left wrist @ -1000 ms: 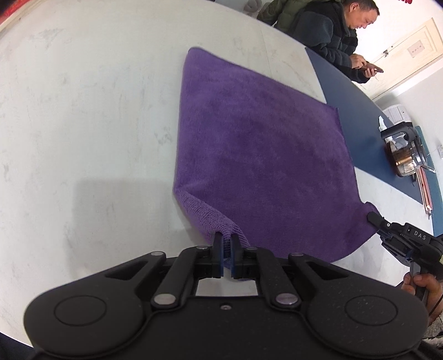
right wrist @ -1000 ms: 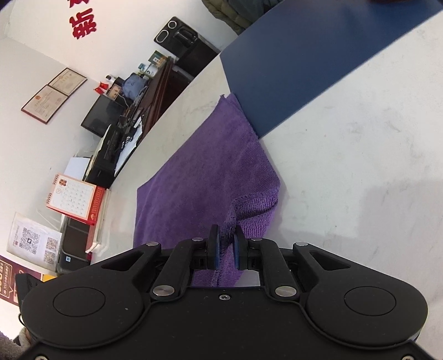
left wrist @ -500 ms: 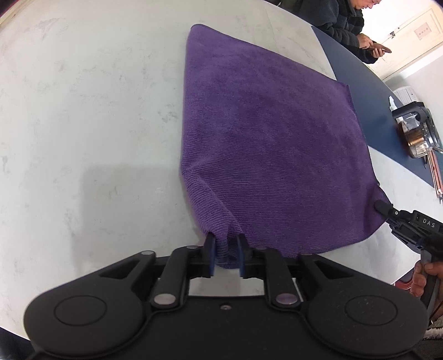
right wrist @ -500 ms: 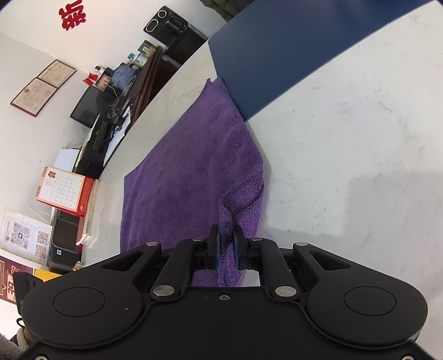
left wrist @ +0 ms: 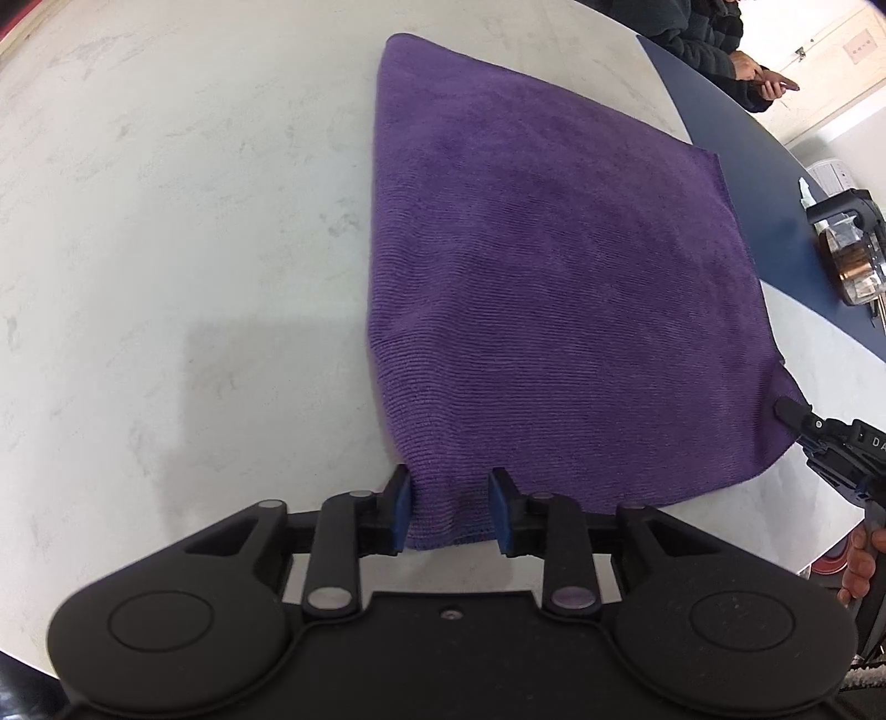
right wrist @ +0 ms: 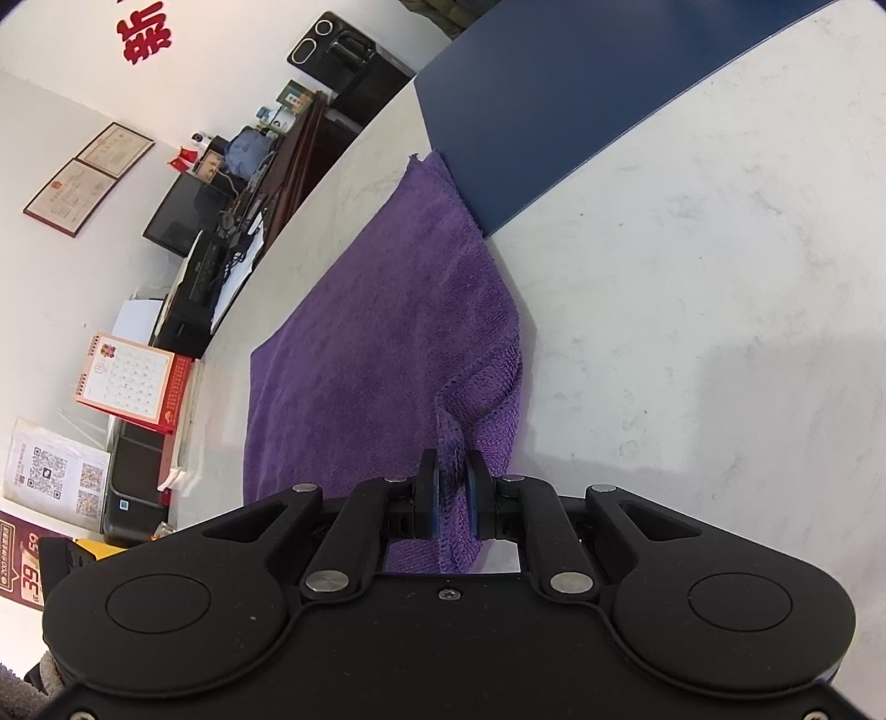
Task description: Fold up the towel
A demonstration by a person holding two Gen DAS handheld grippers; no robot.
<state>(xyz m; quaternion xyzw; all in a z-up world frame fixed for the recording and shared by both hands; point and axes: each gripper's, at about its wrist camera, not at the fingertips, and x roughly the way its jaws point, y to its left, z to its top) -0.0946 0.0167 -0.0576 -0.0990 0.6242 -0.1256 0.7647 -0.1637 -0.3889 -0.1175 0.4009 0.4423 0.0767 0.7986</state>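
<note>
White letters "DA" were legible on the black body of the other hand-held gripper, to the right of the left gripper. Up and left of the right gripper, a red Chinese character was on the white wall, too cropped to read. Lower left, a dark poster edge showed "39".

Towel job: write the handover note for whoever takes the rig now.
Left gripper: its jaws have just been opening and closing; they now stand apart with the towel's near-left corner between them, and the grip looks loose.
Right gripper: shut on the near-right corner, which is bunched between its pads.
Towel: spread in one layer on the white table, far-right corner at the blue mat.
Done: both near corners reached; no fold made.
Left: probably re-pinch the left corner, lift both, carry them to the far edge.
</note>
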